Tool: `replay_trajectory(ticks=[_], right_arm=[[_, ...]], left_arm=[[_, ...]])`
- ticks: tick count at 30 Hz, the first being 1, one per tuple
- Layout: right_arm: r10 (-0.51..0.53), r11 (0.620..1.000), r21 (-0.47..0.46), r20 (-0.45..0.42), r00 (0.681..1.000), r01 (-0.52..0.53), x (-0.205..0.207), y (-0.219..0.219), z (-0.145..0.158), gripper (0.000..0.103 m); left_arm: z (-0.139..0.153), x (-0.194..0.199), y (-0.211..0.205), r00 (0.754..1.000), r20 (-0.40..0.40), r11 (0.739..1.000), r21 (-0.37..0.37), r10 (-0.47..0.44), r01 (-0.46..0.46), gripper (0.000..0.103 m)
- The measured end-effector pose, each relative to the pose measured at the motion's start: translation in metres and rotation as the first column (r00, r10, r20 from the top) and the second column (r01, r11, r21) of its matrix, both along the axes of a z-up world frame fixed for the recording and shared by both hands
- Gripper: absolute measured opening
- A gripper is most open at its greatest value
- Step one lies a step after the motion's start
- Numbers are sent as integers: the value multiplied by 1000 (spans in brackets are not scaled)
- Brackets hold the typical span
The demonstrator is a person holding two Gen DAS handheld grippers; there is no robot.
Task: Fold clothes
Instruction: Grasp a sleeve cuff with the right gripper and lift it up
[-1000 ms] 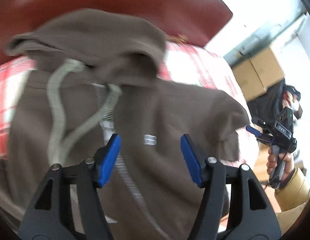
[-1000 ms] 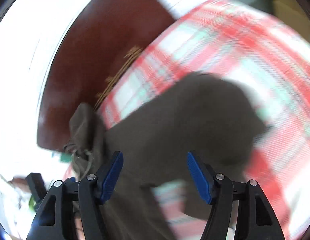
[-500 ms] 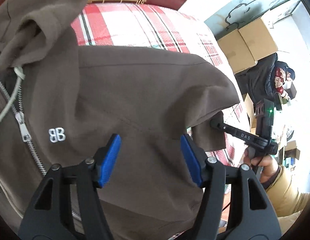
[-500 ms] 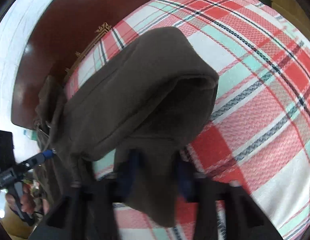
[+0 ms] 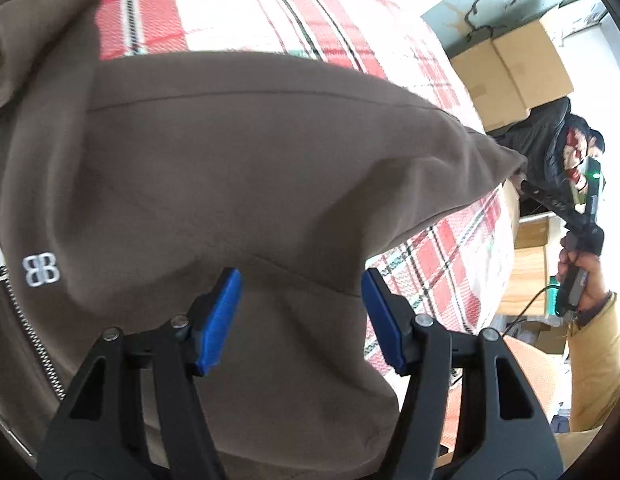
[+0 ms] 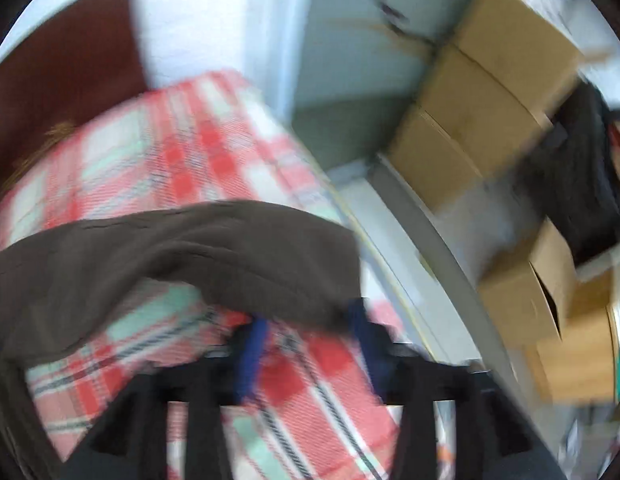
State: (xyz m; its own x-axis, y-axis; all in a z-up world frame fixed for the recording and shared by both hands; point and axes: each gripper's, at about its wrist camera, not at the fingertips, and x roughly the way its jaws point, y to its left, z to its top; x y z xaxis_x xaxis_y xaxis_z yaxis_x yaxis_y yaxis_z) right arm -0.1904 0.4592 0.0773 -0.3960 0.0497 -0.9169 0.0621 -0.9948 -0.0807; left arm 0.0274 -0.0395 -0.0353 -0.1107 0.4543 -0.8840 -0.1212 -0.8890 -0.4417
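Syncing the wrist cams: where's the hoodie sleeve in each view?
Left wrist: sleeve stretches rightward from centre, its tip at the right gripper.
Right wrist: sleeve drapes across centre-left, blurred, over the gripper's fingers.
Shared landmark: cardboard boxes, upper right in both.

Two hand-held grippers, one spread wide, one blurred

The left hand-held gripper (image 5: 300, 318) points forward with its blue pads (image 5: 220, 316) spread wide apart, nothing between them. The right hand-held gripper (image 5: 523, 184) reaches in from the right, gripped by a bare hand (image 5: 585, 276) in a tan sleeve (image 5: 597, 364). In its own view, the right hand-held gripper (image 6: 308, 344) is motion-blurred; its jaw state is unclear.
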Motion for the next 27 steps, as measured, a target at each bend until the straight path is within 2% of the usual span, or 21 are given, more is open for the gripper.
replay_trajectory(ticks=[1, 3, 4, 6, 8, 12, 15, 17, 21, 22, 23, 24, 25, 26, 27], right_arm=[[-22, 996, -90, -1, 1000, 22, 5, 1, 0, 51], [-42, 947, -318, 41, 998, 53, 19, 6, -8, 60], [-34, 903, -425, 83, 996, 67, 25, 4, -17, 63], [-5, 779, -618, 162, 987, 106, 38, 1, -35, 66], [-21, 736, -662, 186, 982, 141, 33, -5, -51, 66], [-58, 656, -725, 230, 971, 211, 20, -17, -84, 67], [-175, 592, -769, 171, 970, 242, 7, -9, -93, 67], [-265, 547, -790, 149, 953, 276, 0, -4, -101, 67], [-419, 363, -864, 182, 890, 348, -11, 20, -112, 66], [-431, 337, -875, 184, 883, 347, -15, 22, -113, 66], [-421, 338, -878, 182, 889, 340, -20, 22, -112, 62], [-408, 343, -879, 179, 895, 332, -25, 21, -111, 43], [-385, 358, -881, 161, 909, 308, -29, 20, -108, 28], [-360, 383, -880, 138, 923, 281, -33, 18, -101, 10], [-333, 415, -875, 107, 937, 248, -37, 16, -90, 9]], left_arm=[[-4, 0, 5, 1000, 10, 1000, -4, -5, 5, 64], [-9, 0, 12, 1000, 26, 1000, -3, -11, 11, 64], [-11, 0, 16, 999, 31, 1000, -4, -14, 14, 64], [-15, 2, 22, 999, 37, 1000, -5, -21, 21, 66], [-16, 4, 27, 999, 30, 1000, -15, -27, 28, 72], [-14, 8, 31, 999, 29, 999, -27, -35, 36, 72], [-11, 11, 29, 999, 46, 999, -24, -27, 28, 72], [-10, 13, 26, 999, 51, 999, -32, -17, 18, 72], [-9, 16, 21, 998, 62, 999, -45, 10, -7, 72], [-9, 17, 18, 998, 67, 999, -41, 23, -20, 72], [-9, 18, 15, 997, 70, 999, -38, 35, -32, 72], [-9, 19, 13, 996, 73, 998, -35, 47, -45, 72], [-8, 19, 10, 995, 75, 998, -32, 61, -58, 72], [-8, 20, 7, 994, 78, 997, -27, 77, -75, 72], [-7, 21, 3, 993, 79, 996, -18, 91, -89, 72]])
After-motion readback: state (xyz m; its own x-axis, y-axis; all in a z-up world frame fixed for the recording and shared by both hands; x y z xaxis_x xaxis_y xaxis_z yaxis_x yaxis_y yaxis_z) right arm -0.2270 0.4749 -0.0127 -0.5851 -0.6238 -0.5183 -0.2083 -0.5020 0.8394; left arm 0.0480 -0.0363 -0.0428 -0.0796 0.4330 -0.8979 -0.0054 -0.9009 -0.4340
